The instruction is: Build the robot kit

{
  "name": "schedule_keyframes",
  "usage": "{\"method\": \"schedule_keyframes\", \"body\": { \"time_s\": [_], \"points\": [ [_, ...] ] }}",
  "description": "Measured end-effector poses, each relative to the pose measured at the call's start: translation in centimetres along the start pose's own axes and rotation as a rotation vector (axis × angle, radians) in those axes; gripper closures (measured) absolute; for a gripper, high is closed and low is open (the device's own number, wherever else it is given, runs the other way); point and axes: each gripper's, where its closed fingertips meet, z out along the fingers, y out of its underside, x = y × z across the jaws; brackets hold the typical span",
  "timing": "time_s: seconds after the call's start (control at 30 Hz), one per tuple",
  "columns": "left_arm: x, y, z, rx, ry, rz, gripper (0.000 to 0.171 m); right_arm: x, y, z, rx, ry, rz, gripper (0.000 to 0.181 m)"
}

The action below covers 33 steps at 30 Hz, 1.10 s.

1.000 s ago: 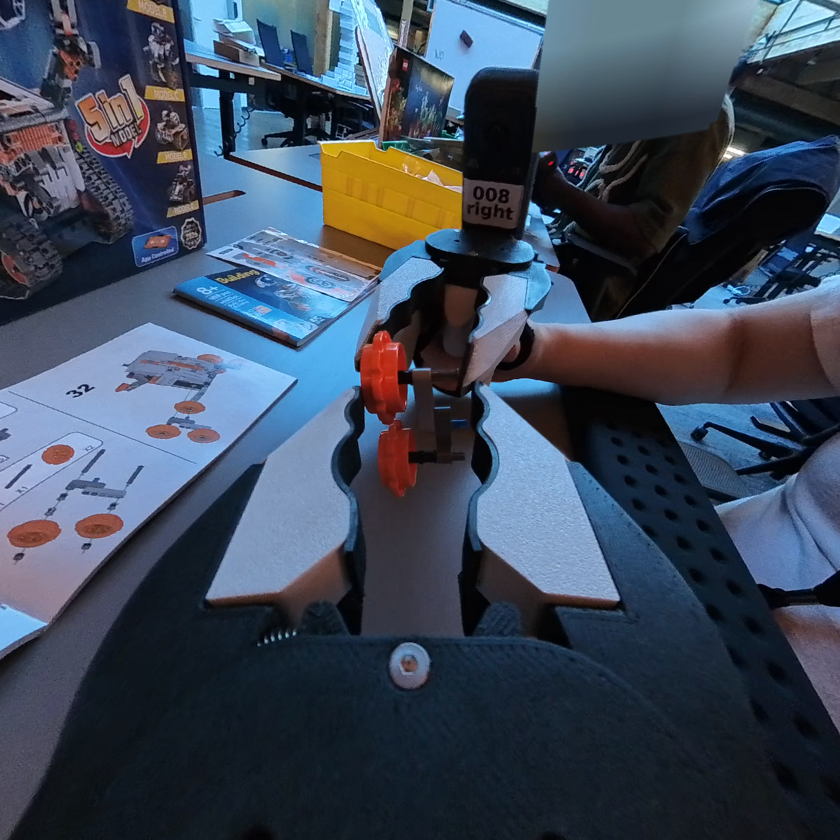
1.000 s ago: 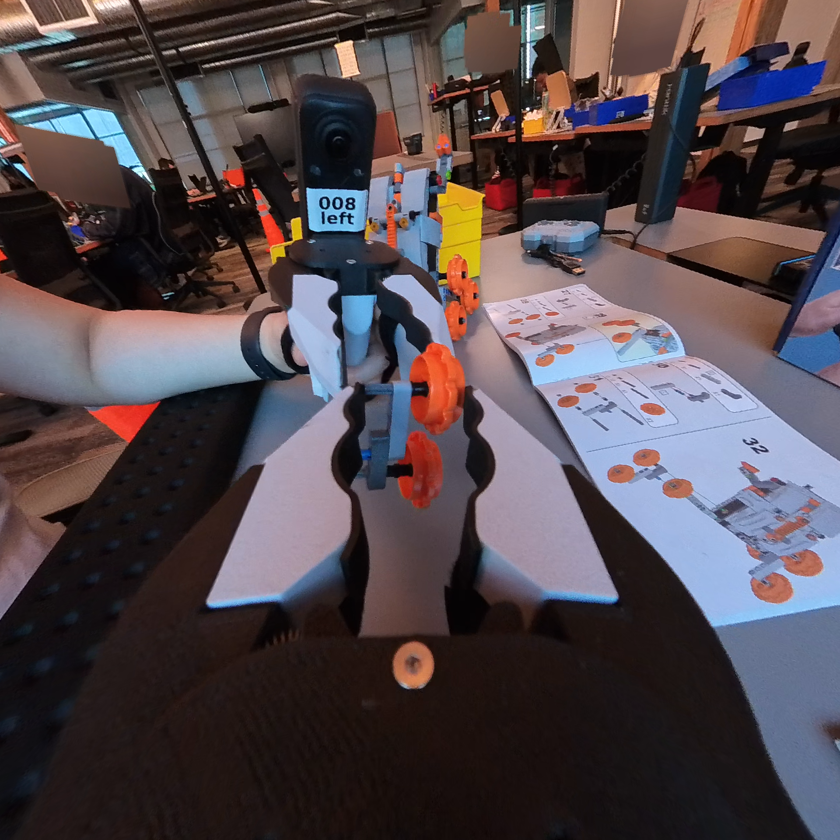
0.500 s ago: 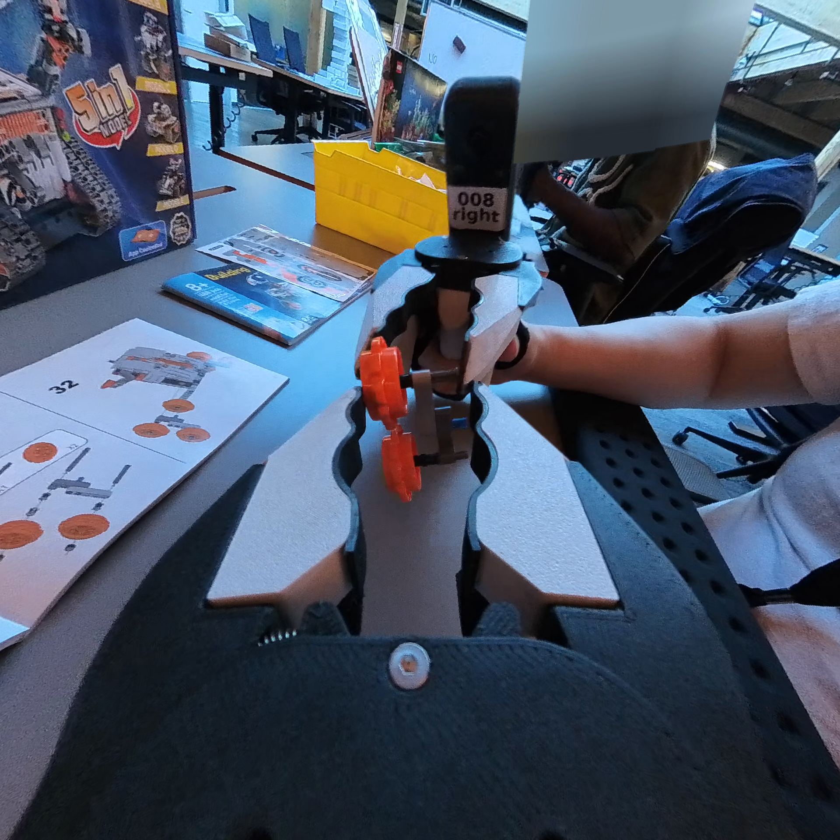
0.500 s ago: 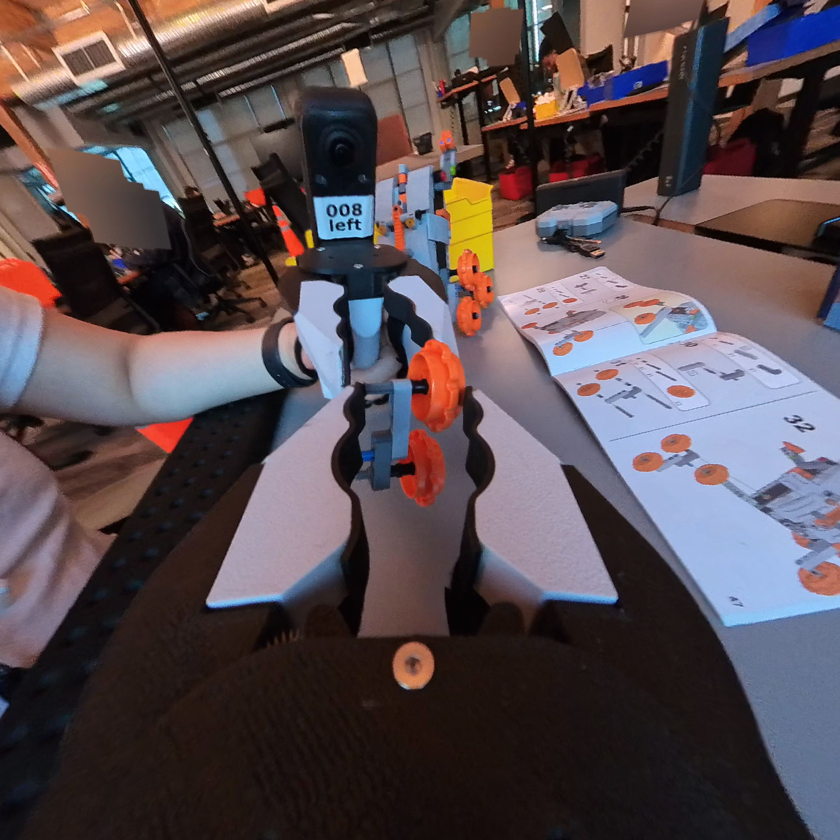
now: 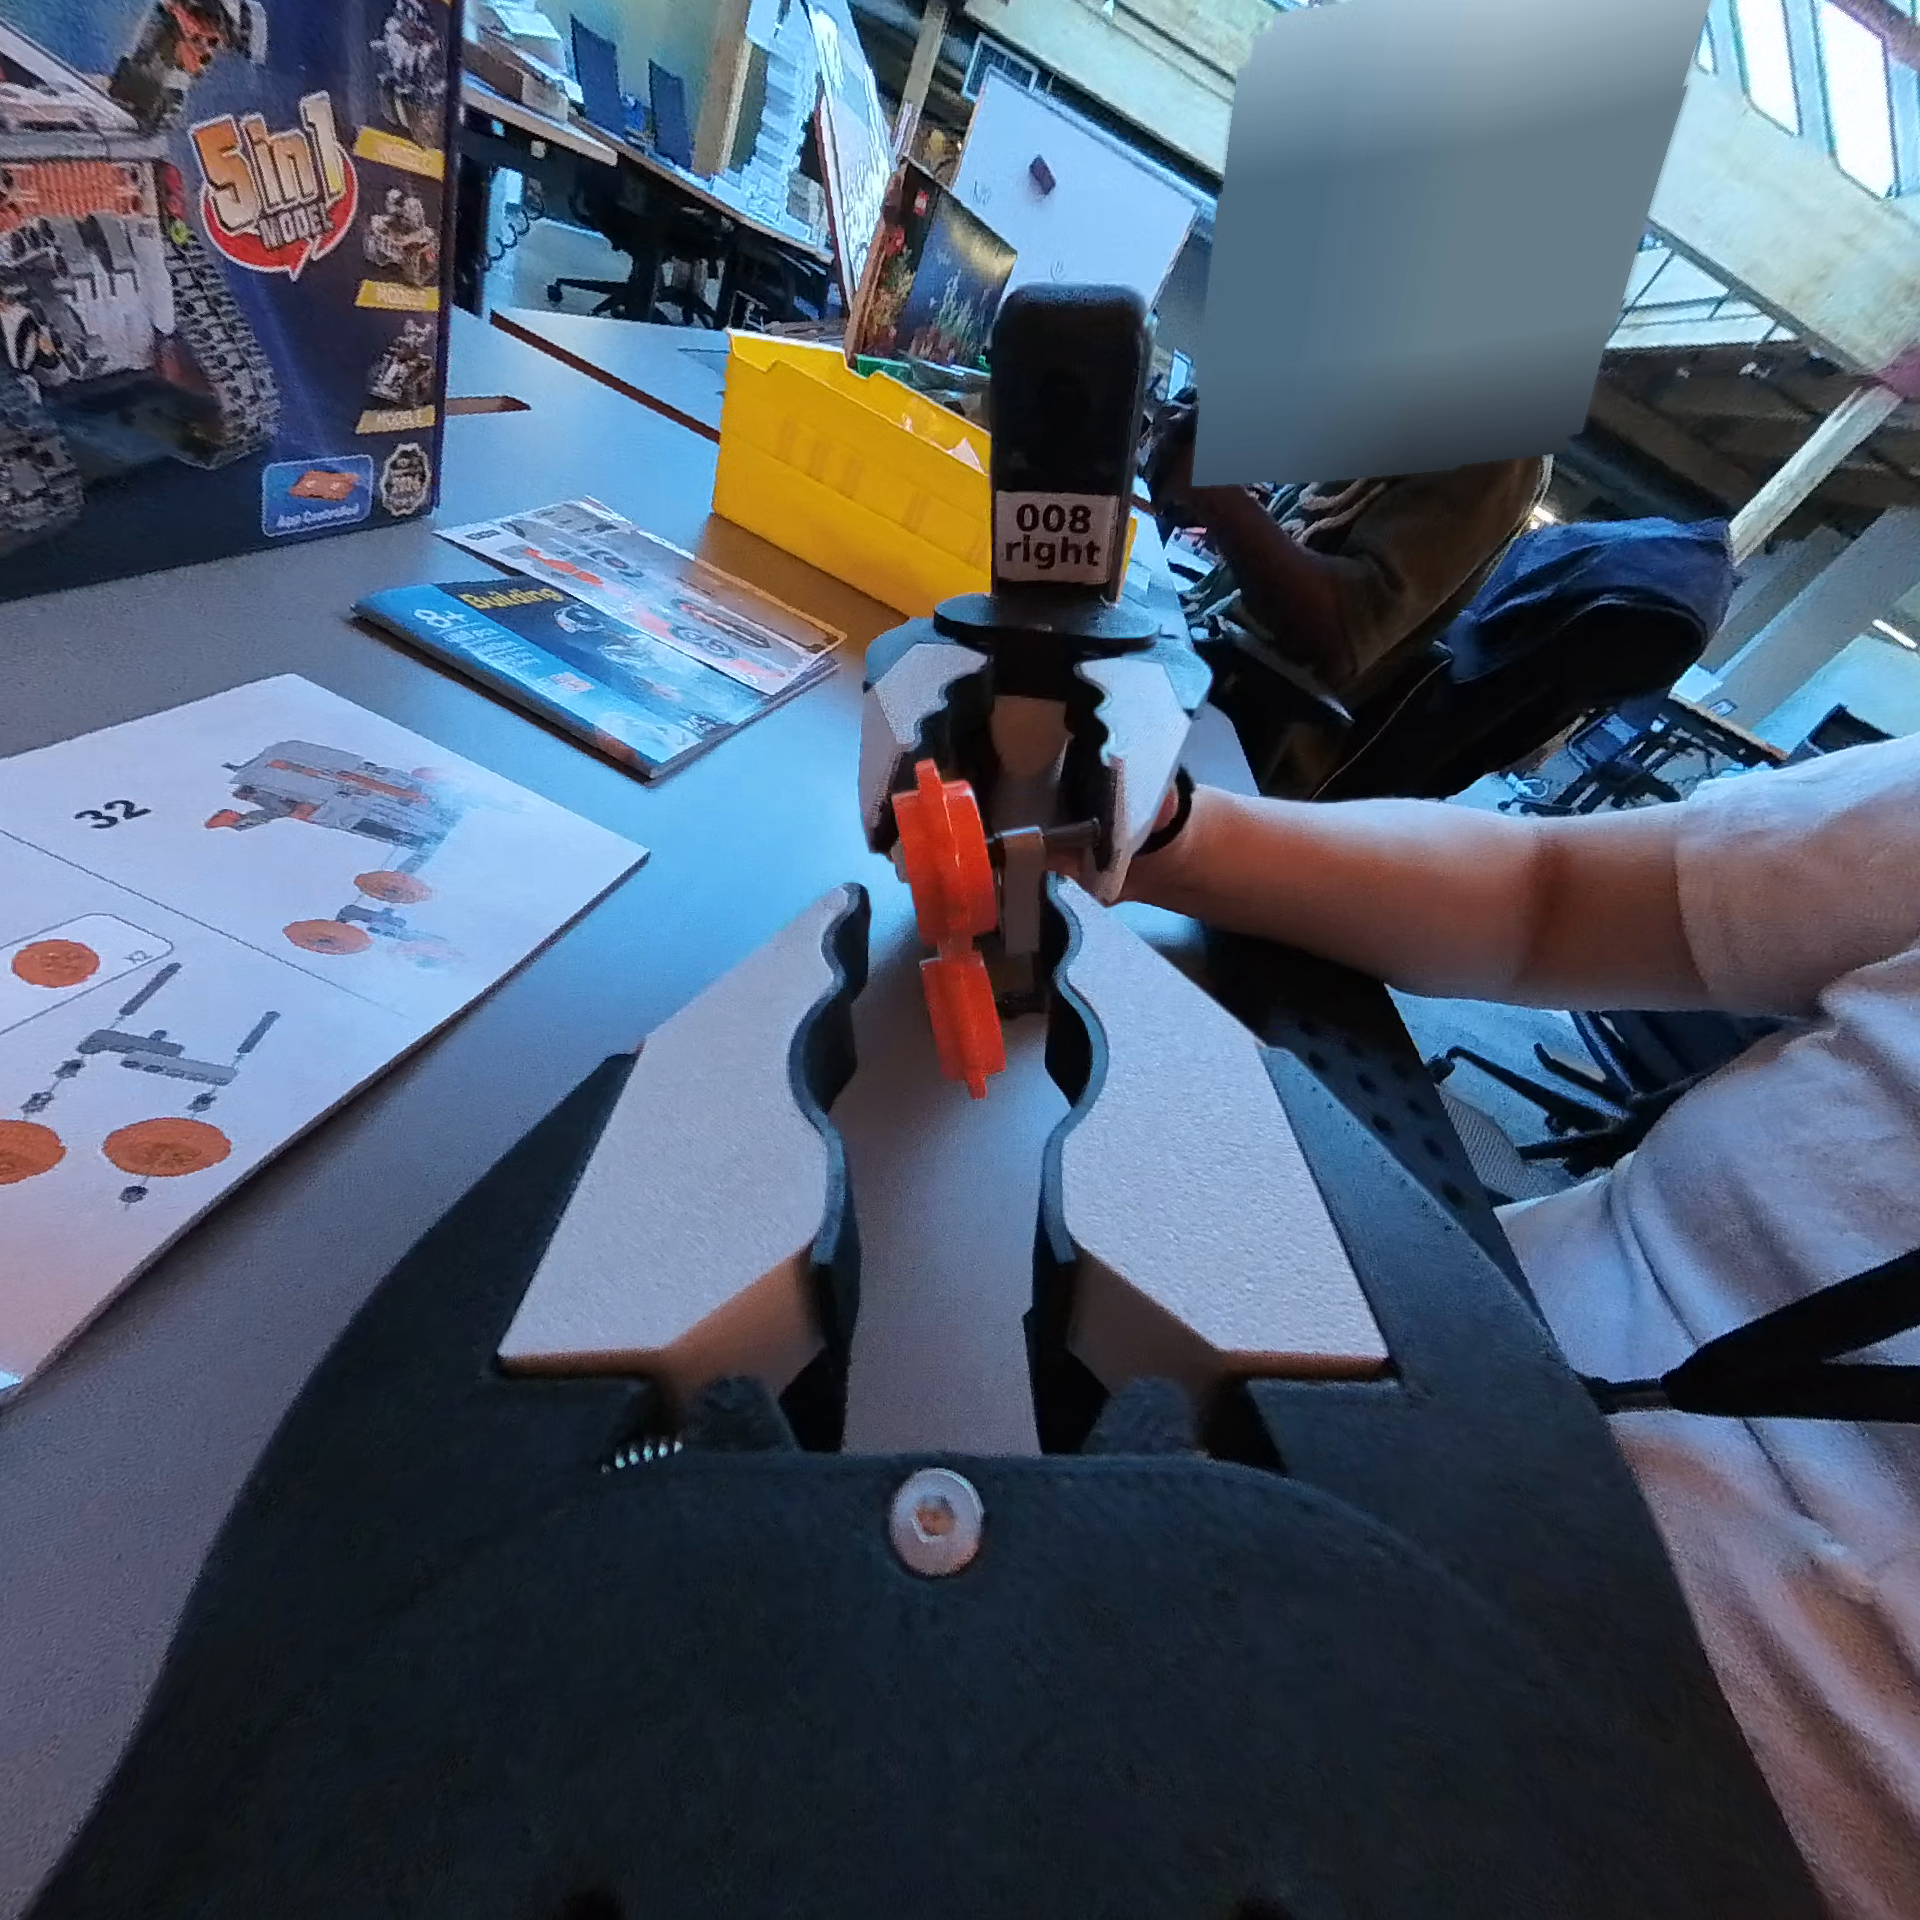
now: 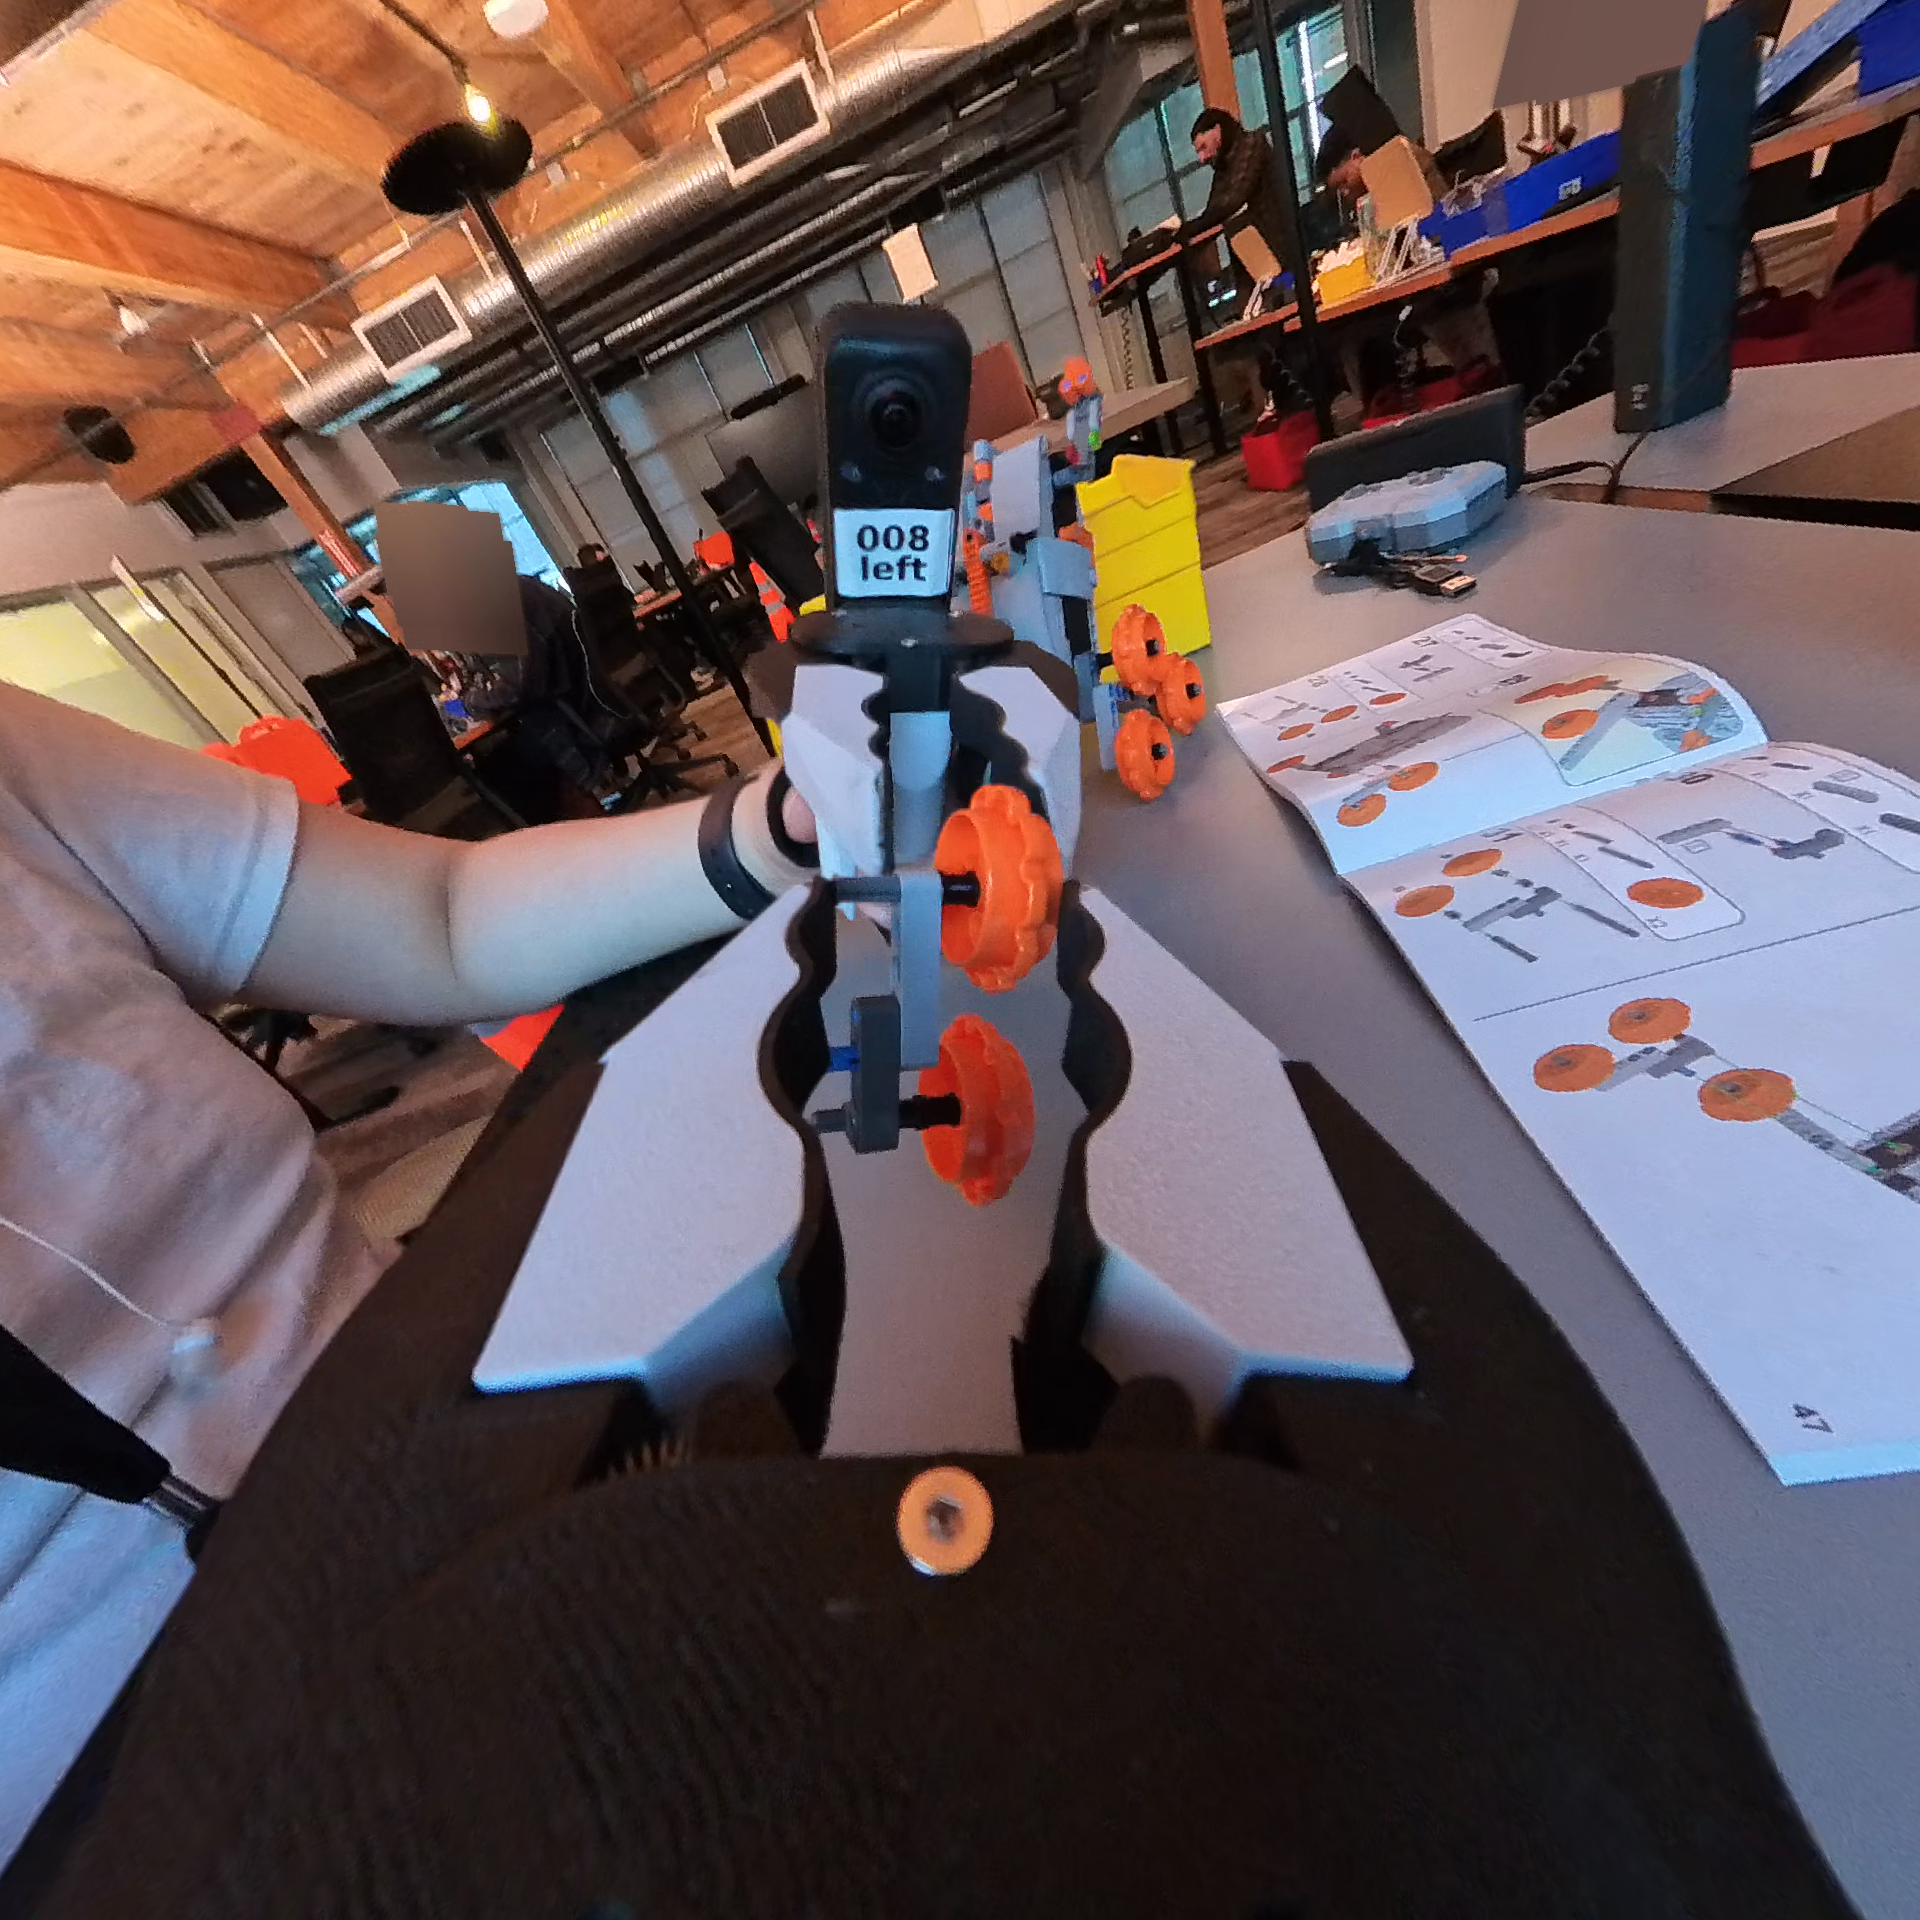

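A small brick assembly (image 6: 920, 966), a grey beam with two orange wheels on axles, hangs above the grey table between two grippers that face each other. My right gripper (image 6: 945, 904) is shut on its upper part: the axle end meets one fingertip and the upper wheel (image 6: 997, 883) meets the other. It also shows in the left wrist view (image 5: 997, 842). My left gripper (image 5: 956, 899) is open around the lower wheel (image 5: 961, 1013). The beam (image 5: 1023, 914) lies against its right finger, and a gap remains on the left.
An open instruction booklet (image 5: 260, 935) (image 6: 1610, 935) lies on the table (image 5: 727, 831). Behind it are a toy box (image 5: 208, 260), closed booklets (image 5: 603, 644), a yellow bin (image 5: 831, 488), a part-built model (image 6: 1081, 644) and a grey controller (image 6: 1403, 509). A person sits beyond the black perforated board (image 5: 1371, 1091). The tips of both grippers are at nearly the same place.
Both grippers have tilted upward with the assembly between them. The wheels now show more edge-on in the left wrist view. My left gripper's jaws have narrowed slightly.
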Motion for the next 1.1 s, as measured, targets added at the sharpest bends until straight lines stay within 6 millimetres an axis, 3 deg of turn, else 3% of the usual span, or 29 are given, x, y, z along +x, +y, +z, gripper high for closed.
{"method": "schedule_keyframes", "body": {
  "time_s": [0.07,0.23,0.83,0.93,1.03,1.1],
  "points": [
    [0.0,0.3,0.1,-0.018,-0.017,0.036,0.159,-0.1,0.3,0.2,-0.017,0.005,-0.020,0.138],
    [0.3,0.2,-0.1,-0.037,-0.037,0.129,0.159,-0.6,0.0,0.3,0.007,-0.033,0.007,0.134],
    [0.5,-0.1,-0.1,-0.002,0.001,0.064,0.159,-0.5,0.0,0.2,-0.024,0.012,-0.071,0.139],
    [1.5,-0.9,-0.3,0.053,0.103,-0.046,0.131,-0.2,-0.4,-0.1,-0.008,0.050,-0.102,0.139],
    [1.4,-0.9,0.0,0.051,0.061,0.000,0.117,0.3,-0.9,-0.5,0.011,0.099,-0.135,0.139],
    [1.5,-0.8,0.5,0.040,0.026,0.032,0.116,0.3,-1.0,-0.5,0.010,0.115,-0.162,0.139]
  ]
}}
